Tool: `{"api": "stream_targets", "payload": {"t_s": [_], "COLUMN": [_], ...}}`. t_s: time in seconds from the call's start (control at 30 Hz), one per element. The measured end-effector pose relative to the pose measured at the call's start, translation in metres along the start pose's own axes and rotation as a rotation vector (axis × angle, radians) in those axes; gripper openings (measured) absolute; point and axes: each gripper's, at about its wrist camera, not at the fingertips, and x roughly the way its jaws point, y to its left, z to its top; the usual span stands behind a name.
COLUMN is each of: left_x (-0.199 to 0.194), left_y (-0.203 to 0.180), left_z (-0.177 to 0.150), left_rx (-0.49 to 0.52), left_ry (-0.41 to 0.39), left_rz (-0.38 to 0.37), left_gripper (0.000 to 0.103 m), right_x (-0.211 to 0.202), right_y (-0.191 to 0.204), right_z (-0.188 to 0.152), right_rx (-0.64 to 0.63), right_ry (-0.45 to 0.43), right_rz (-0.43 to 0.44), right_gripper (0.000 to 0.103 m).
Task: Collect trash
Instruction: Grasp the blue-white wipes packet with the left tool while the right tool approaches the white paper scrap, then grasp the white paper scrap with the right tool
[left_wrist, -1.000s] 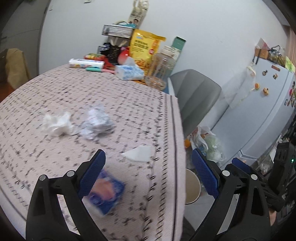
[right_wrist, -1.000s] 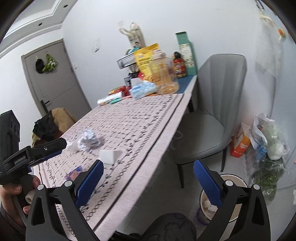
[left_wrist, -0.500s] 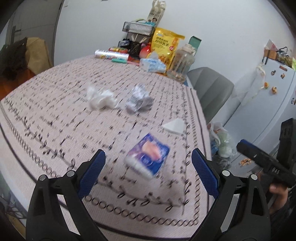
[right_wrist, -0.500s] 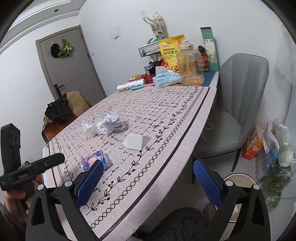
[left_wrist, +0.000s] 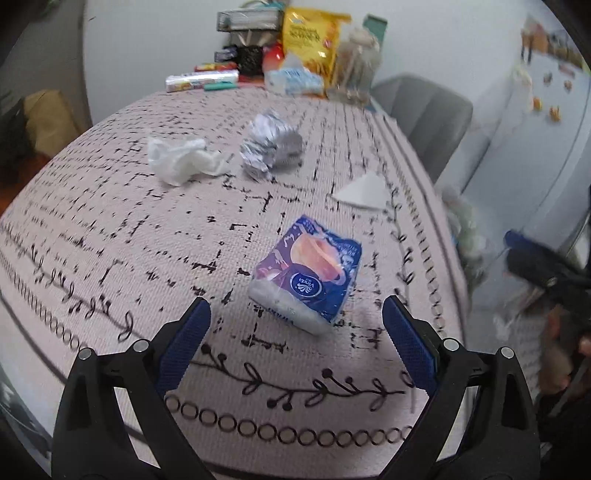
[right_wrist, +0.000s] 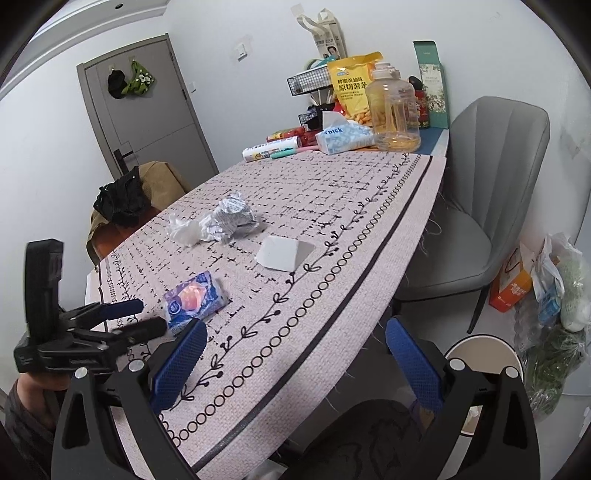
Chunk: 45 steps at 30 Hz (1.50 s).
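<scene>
A blue tissue packet (left_wrist: 308, 271) lies on the patterned tablecloth, just ahead of my open left gripper (left_wrist: 295, 334). Behind it lie a crumpled white tissue (left_wrist: 181, 160), a crumpled foil wrapper (left_wrist: 271, 146) and a flat white paper piece (left_wrist: 364, 192). In the right wrist view the packet (right_wrist: 194, 297), tissue (right_wrist: 184, 230), foil wrapper (right_wrist: 232, 216) and paper piece (right_wrist: 284, 253) show too, with the left gripper (right_wrist: 136, 317) close to the packet. My right gripper (right_wrist: 295, 362) is open and empty, over the table's near edge. A round bin (right_wrist: 484, 354) stands on the floor below right.
The table's far end holds a clear jug (right_wrist: 393, 107), yellow snack bag (right_wrist: 352, 85), tissue box (right_wrist: 343, 136) and wire rack (right_wrist: 310, 79). A grey chair (right_wrist: 487, 192) stands beside the table. Bags (right_wrist: 554, 288) lie on the floor. A fridge (left_wrist: 539, 122) stands at right.
My left gripper has swung round and come closer to the blue packet, which now lies centred between its open fingers. My right gripper has drawn back slightly; the bin has come into view.
</scene>
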Motion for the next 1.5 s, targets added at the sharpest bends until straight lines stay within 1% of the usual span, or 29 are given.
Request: {"api": "stream_targets", "payload": {"t_s": [0.13,0.27,0.37,0.47,0.53,0.6,0.73,0.97,1.17,1.3,1.37,1.47,1.5], "left_x": [0.018,0.026,0.034,0.036,0.034,0.030,0.022,-0.002,-0.016,-0.025,-0.027,-0.031,-0.032], "left_y": [-0.005,-0.013,-0.020,-0.022,-0.018,-0.011,0.005,0.045,0.068,0.080,0.083,0.088,0.090], "left_z": [0.008,0.018,0.024,0.029,0.031,0.030,0.029,0.022,0.015,0.011,0.010,0.009,0.008], "left_rx": [0.025,0.058,0.097,0.116,0.101,0.073,0.009,-0.118,-0.173,-0.207,-0.217,-0.228,-0.233], "left_ry": [0.042,0.051,0.064,0.058,0.048,0.040,0.005,-0.058,-0.084,-0.100,-0.105,-0.110,-0.112], "left_rz": [0.010,0.032,0.050,0.069,0.076,0.057,0.068,0.089,0.101,0.110,0.113,0.116,0.116], "left_gripper": [0.093,0.092,0.085,0.071,0.057,0.053,0.046,0.044,0.044,0.044,0.044,0.044,0.044], "right_x": [0.005,0.008,0.010,0.013,0.016,0.020,0.030,0.053,0.082,0.105,0.120,0.133,0.137], "right_y": [-0.014,-0.020,-0.020,-0.018,-0.016,-0.013,-0.001,0.030,0.059,0.070,0.074,0.072,0.070], "right_z": [0.000,0.000,0.001,0.004,0.007,0.009,0.019,0.035,0.049,0.056,0.059,0.063,0.064], "right_rx": [0.025,0.036,0.032,0.022,0.014,0.003,-0.027,-0.104,-0.172,-0.208,-0.237,-0.252,-0.248], "right_ry": [0.017,0.027,0.028,0.032,0.036,0.041,0.051,0.070,0.101,0.138,0.163,0.177,0.186], "right_rz": [-0.020,-0.031,-0.032,-0.035,-0.036,-0.036,-0.026,-0.001,0.003,-0.018,-0.043,-0.093,-0.097], "right_gripper": [0.095,0.095,0.095,0.095,0.095,0.095,0.095,0.095,0.095,0.095,0.095,0.095,0.095]}}
